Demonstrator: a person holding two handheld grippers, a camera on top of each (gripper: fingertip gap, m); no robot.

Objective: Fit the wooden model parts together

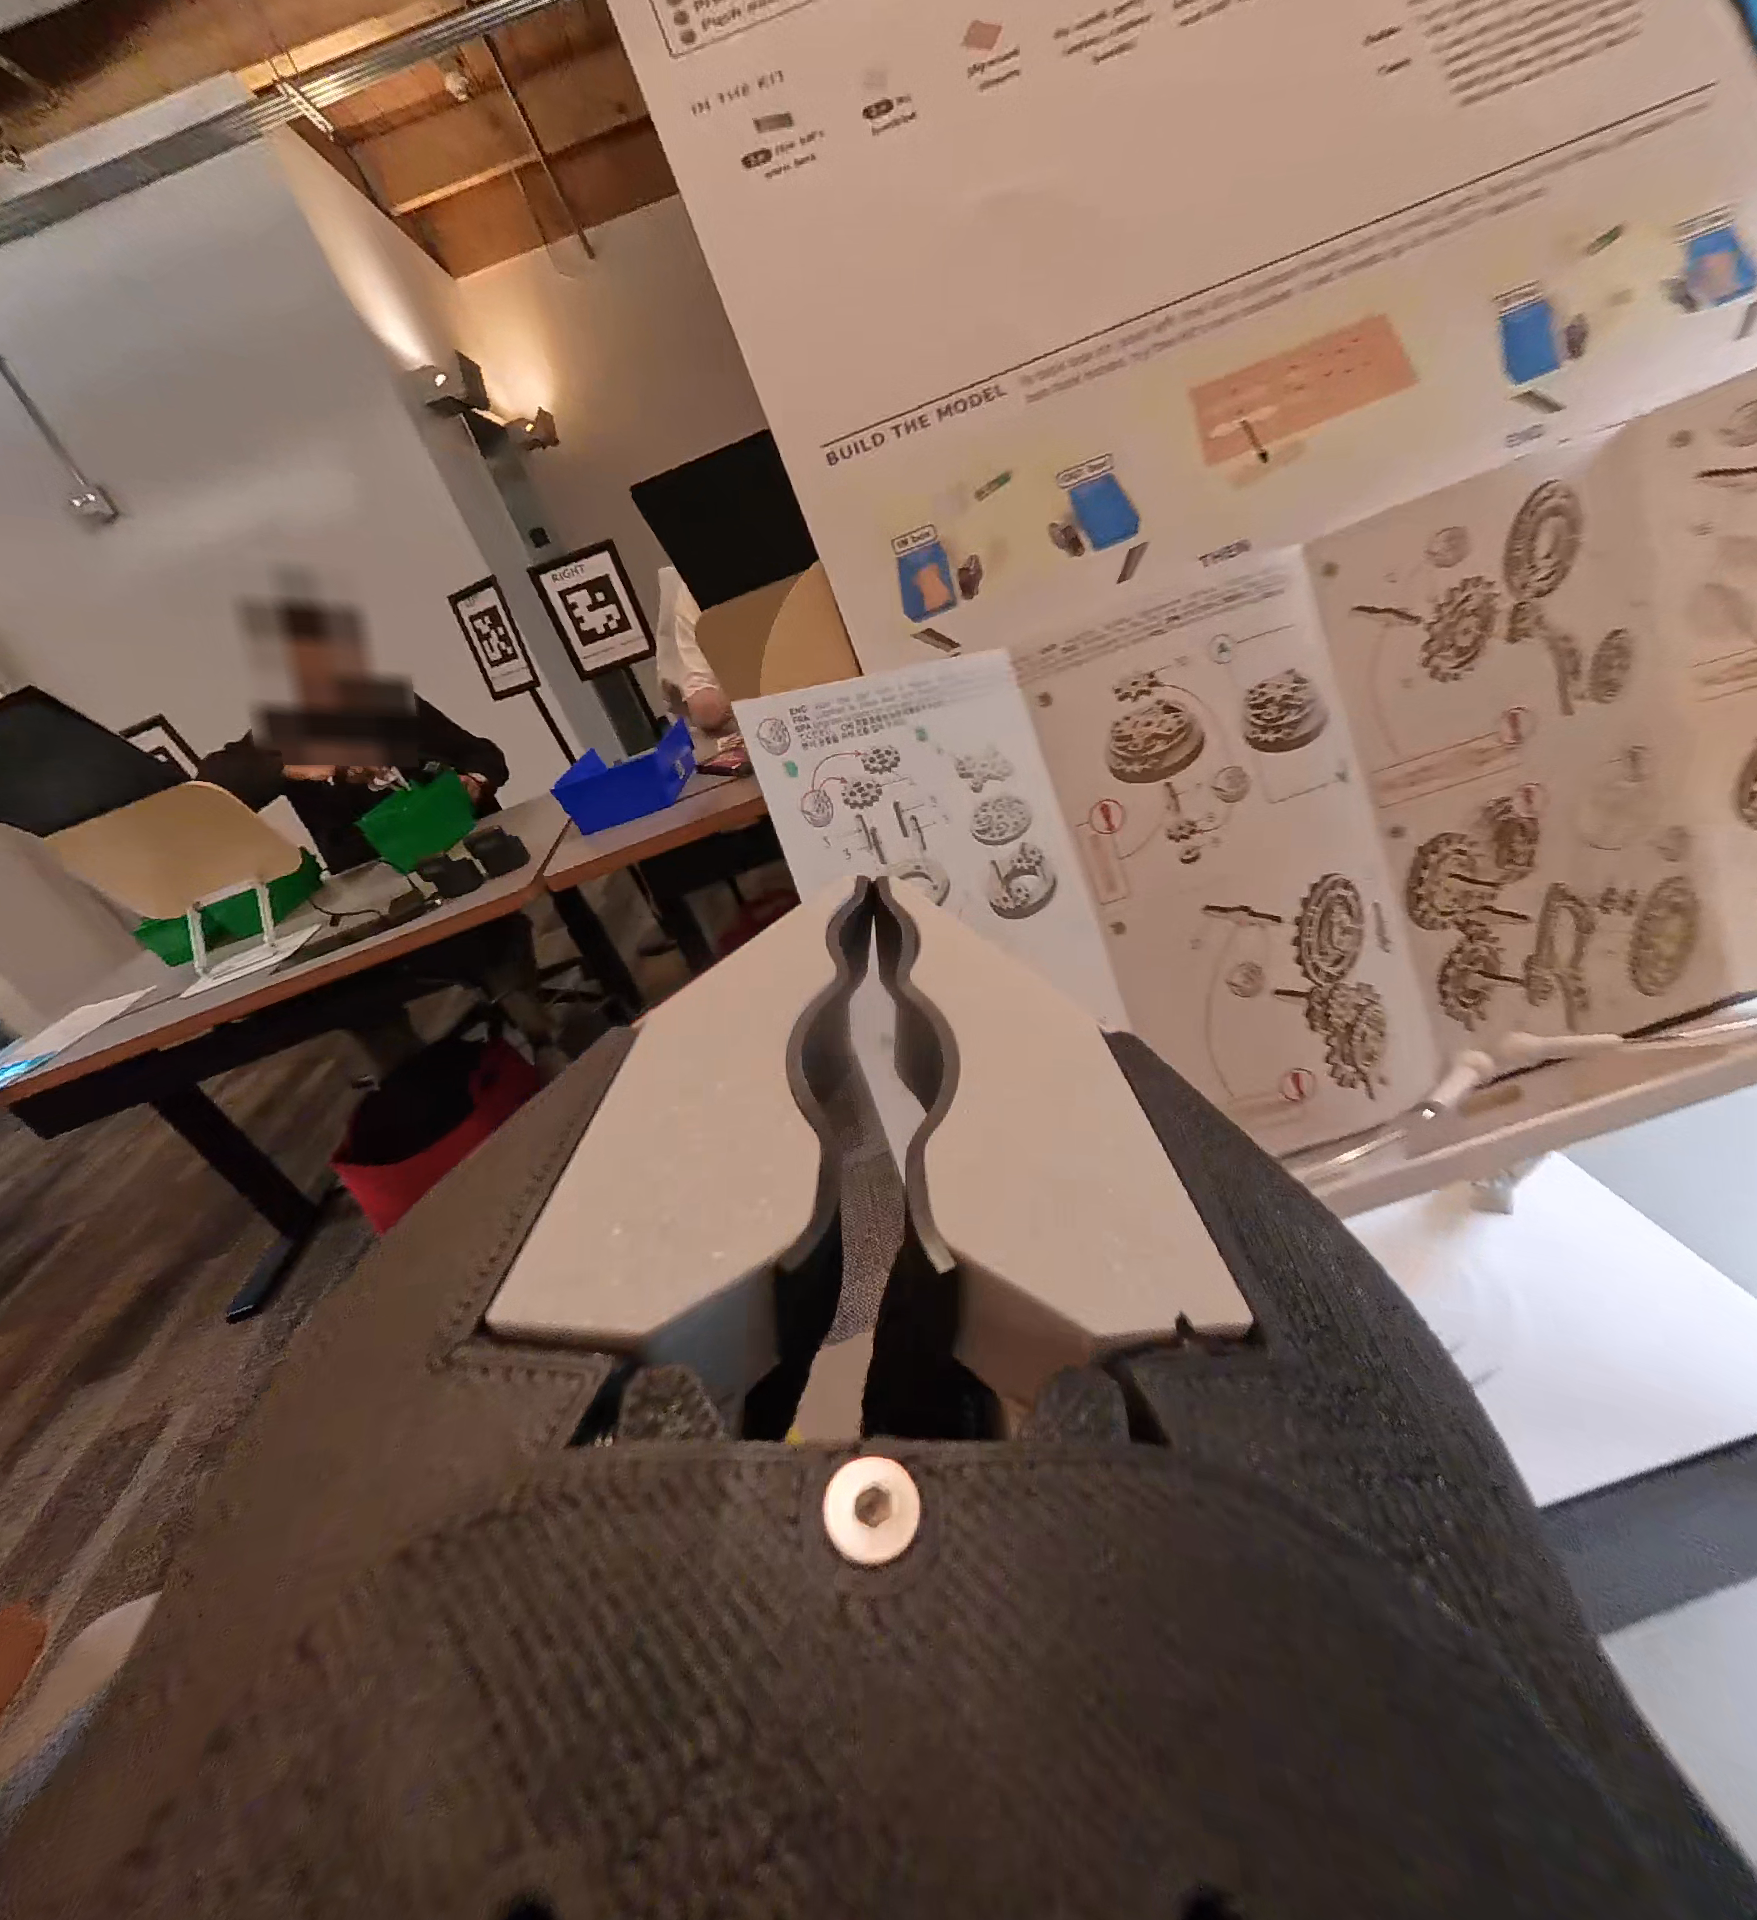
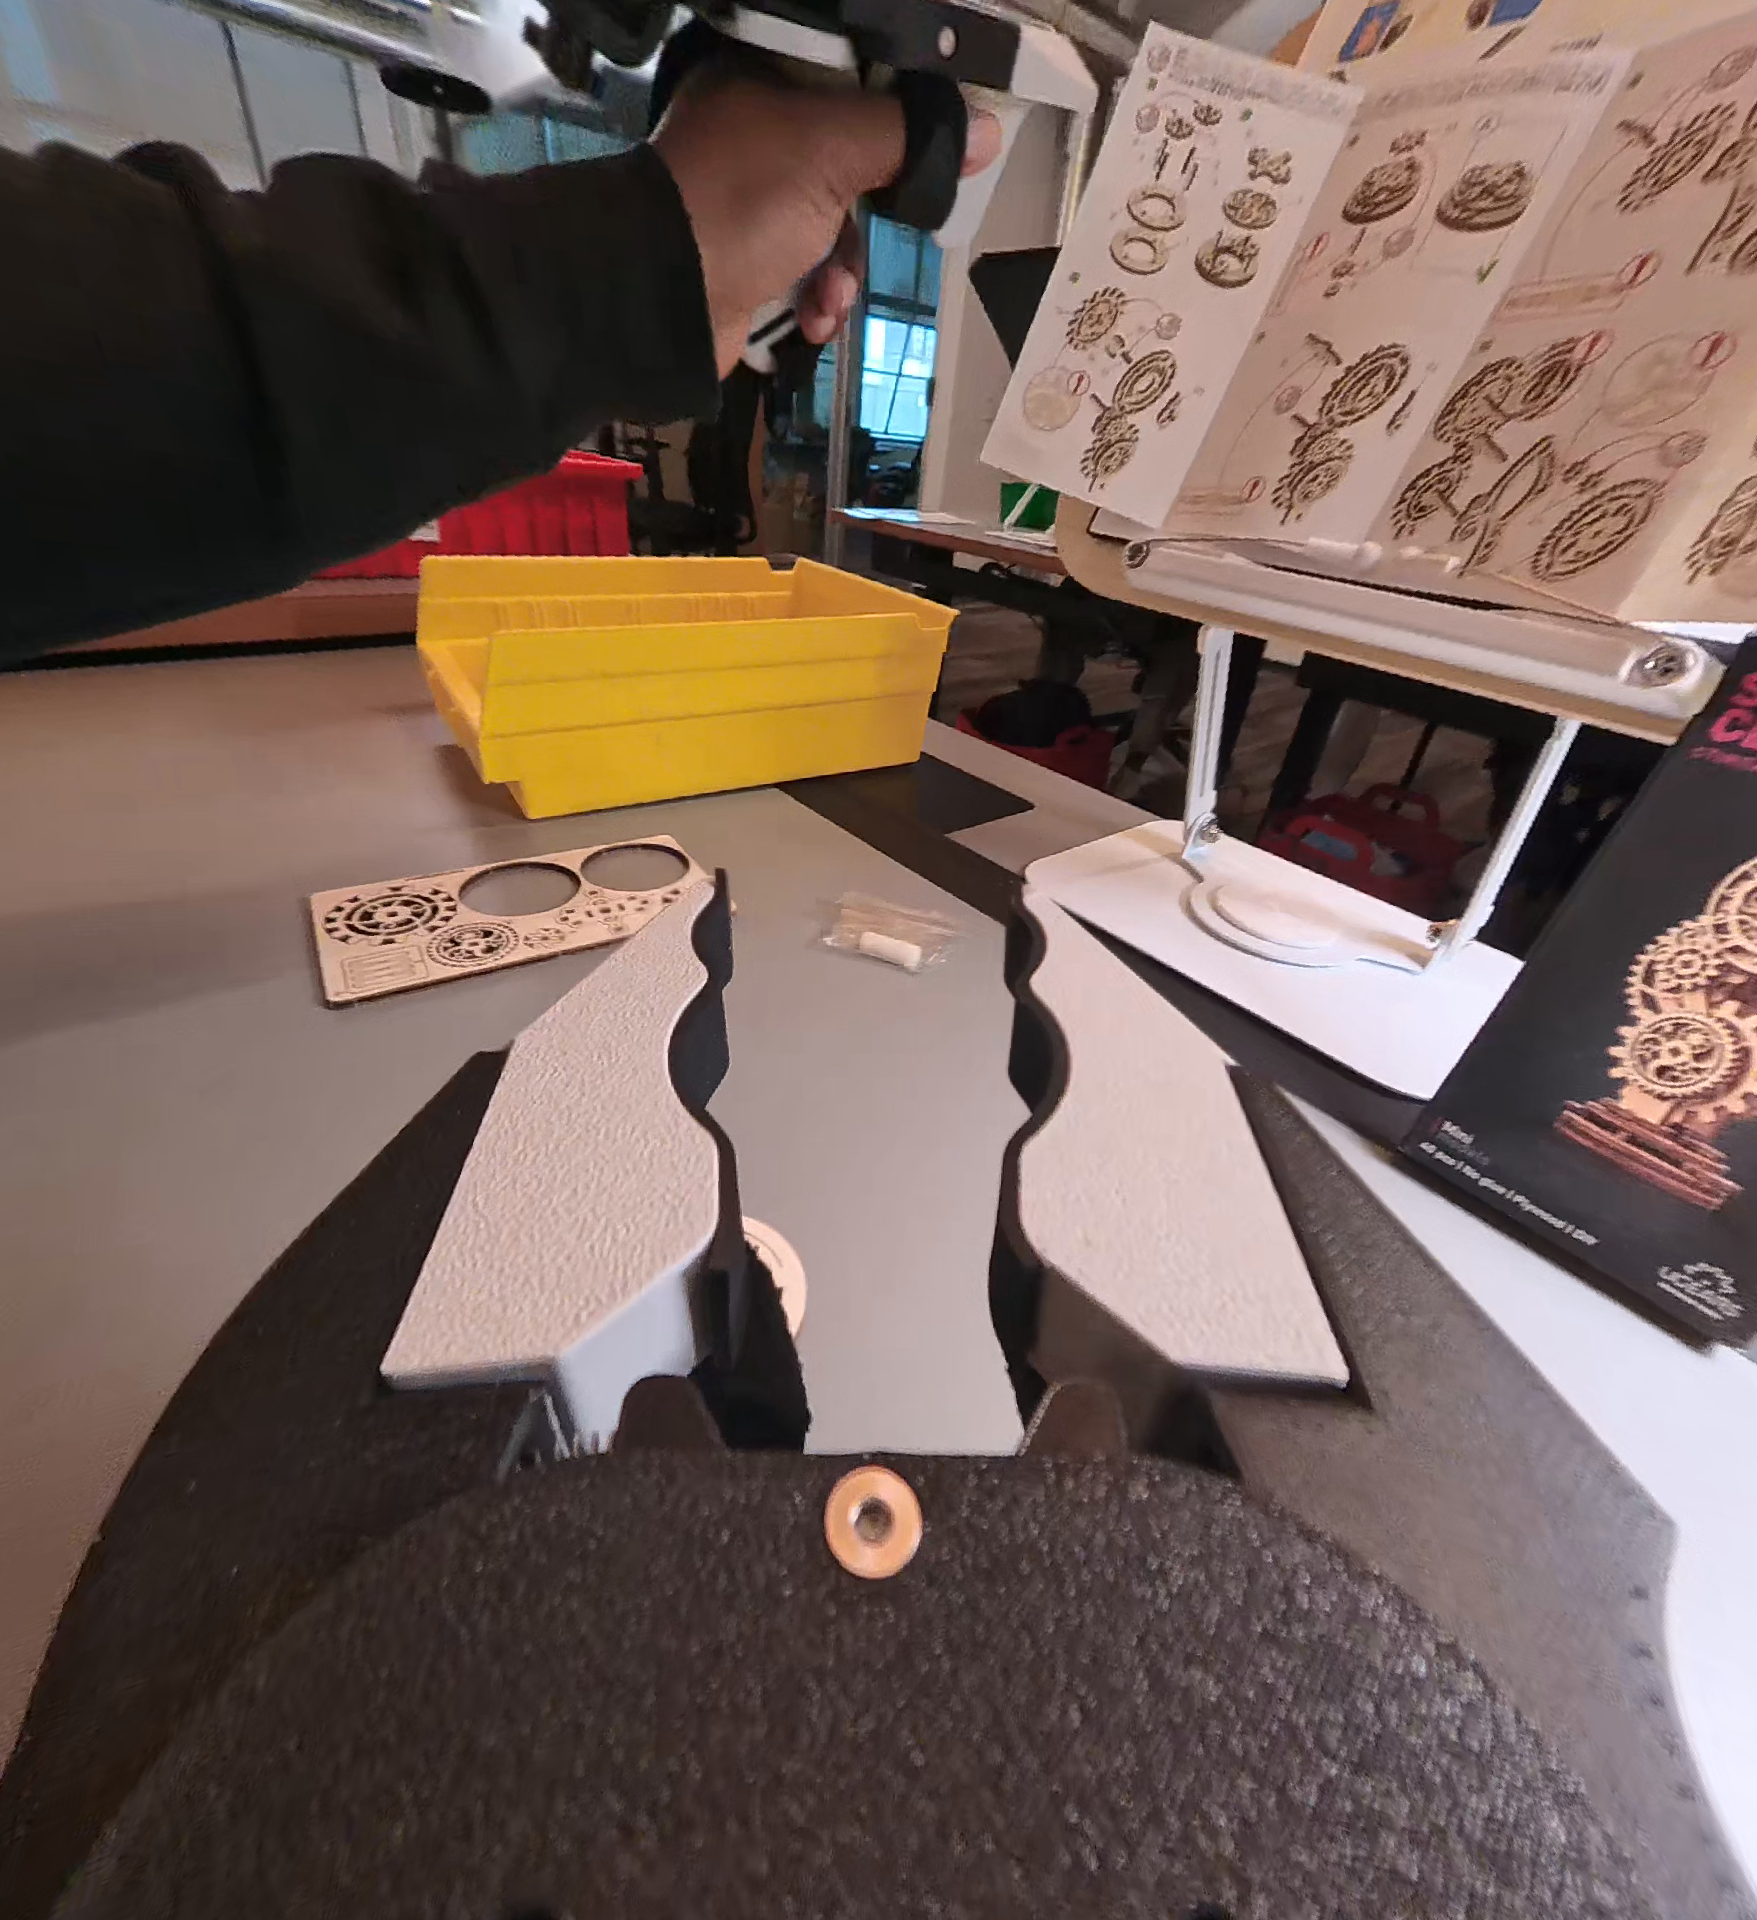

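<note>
**Desk:** Grey tabletop (image 2: 178,1039) fills the right wrist view. What lies on it?

**Photographer:** A flat wooden parts sheet (image 2: 500,925), laser-cut with gears and showing two round holes, rests near the middle. Just behind it sits a yellow bin (image 2: 687,675). A small clear bag of pieces (image 2: 889,935) lies to the sheet's right, apart from it. A pale wooden disc (image 2: 780,1262) peeks out on the table under the near finger.

**Desk:** And the tools?

**Photographer:** The right gripper (image 2: 869,925) hovers low over the table, its fingers spread wide with nothing between them. The left gripper (image 1: 874,899) is raised off the table and pinched closed at the tips; nothing can be seen between the tips. A person's hand (image 2: 791,197) in a dark sleeve grasps its handle.

**Desk:** Background?

**Photographer:** A fold-out instruction sheet (image 2: 1425,312) stands propped on a white stand (image 2: 1269,935), with the dark kit box (image 2: 1663,987) upright beside it. A large white poster (image 1: 1217,260) rises behind.
</note>
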